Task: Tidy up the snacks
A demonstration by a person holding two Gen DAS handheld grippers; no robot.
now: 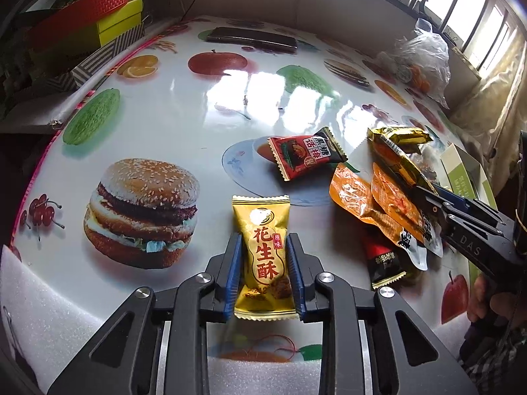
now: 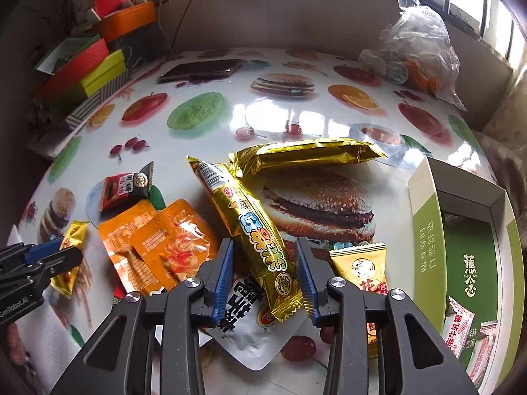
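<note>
My left gripper (image 1: pixel 263 263) is shut on a yellow peanut-crisp packet (image 1: pixel 263 250), with a blue pad pressing each long side; from the right wrist it shows at the left edge (image 2: pixel 62 253). My right gripper (image 2: pixel 265 263) is open around a long gold snack bar (image 2: pixel 260 240) that lies slanted over a white packet (image 2: pixel 243 326); a small gap shows at each pad. Left of it are two orange packets (image 2: pixel 171 247) and a red-black plum candy (image 2: pixel 126 187). A second gold bar (image 2: pixel 306 153) lies beyond. From the left wrist, the right gripper (image 1: pixel 431 194) is at the pile's right.
An open green box (image 2: pixel 425 230) holding wrapped candies stands at the right, with another yellow packet (image 2: pixel 362 263) beside it. A phone (image 1: pixel 252 39) lies at the table's far side and a plastic bag (image 1: pixel 421 59) at the far right. Stacked boxes (image 1: pixel 98 16) stand off the left edge.
</note>
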